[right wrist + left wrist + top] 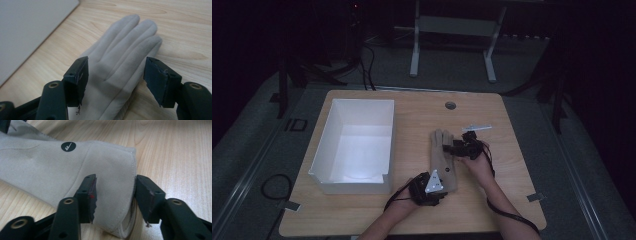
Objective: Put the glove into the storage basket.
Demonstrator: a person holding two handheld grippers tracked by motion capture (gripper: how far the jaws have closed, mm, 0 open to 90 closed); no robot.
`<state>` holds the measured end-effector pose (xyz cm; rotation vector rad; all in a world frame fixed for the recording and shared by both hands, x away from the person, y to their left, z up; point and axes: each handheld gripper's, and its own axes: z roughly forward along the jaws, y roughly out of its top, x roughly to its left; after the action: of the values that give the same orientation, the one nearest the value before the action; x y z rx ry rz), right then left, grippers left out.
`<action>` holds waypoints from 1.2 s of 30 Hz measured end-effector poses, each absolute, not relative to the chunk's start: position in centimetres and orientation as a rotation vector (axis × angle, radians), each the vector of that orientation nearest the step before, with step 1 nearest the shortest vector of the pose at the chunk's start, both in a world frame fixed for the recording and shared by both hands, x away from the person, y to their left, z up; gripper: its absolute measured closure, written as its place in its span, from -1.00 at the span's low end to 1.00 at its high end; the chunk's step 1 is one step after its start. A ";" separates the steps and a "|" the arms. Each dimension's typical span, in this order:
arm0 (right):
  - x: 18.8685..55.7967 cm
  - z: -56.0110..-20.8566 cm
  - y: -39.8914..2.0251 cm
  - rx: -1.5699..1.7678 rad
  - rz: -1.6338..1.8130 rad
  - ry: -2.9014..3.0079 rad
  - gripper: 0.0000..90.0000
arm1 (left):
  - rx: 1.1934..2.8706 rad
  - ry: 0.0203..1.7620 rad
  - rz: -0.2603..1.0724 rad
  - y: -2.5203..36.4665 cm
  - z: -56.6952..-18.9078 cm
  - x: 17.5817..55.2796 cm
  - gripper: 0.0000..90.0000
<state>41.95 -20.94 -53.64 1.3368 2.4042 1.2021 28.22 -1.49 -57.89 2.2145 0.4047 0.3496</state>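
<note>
Glove cuff between left fingers, palm between right fingers — flat

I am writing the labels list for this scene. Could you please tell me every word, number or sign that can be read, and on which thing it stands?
No words or numbers can be read.
A white check mark in a black round patch: on the cuff end of the beige glove, in the left gripper view.
The white box and the wooden table carry no print that shows.
</note>
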 end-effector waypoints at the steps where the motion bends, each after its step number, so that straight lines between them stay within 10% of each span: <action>1: 42.1 -53.8 -20.8 1.347 1.202 2.405 -0.25 | 2.216 0.403 0.353 -1.5 -57.9 28.3 0.22; 10: 43.4 -55.7 -20.0 1.435 1.120 2.443 -0.48 | 2.219 0.417 0.350 -1.3 -57.9 28.5 0.39; 21: 43.7 -55.8 -18.9 1.371 1.181 2.591 0.36 | 2.216 0.430 0.372 -1.1 -57.9 28.5 0.68; 36: 43.2 -53.8 -19.0 1.349 1.282 2.550 0.49 | 2.246 0.480 0.368 -1.3 -57.0 28.5 0.79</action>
<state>43.19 -19.00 -53.81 1.3485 2.5501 1.2822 28.48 -1.33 -56.97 2.2459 0.4798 0.3682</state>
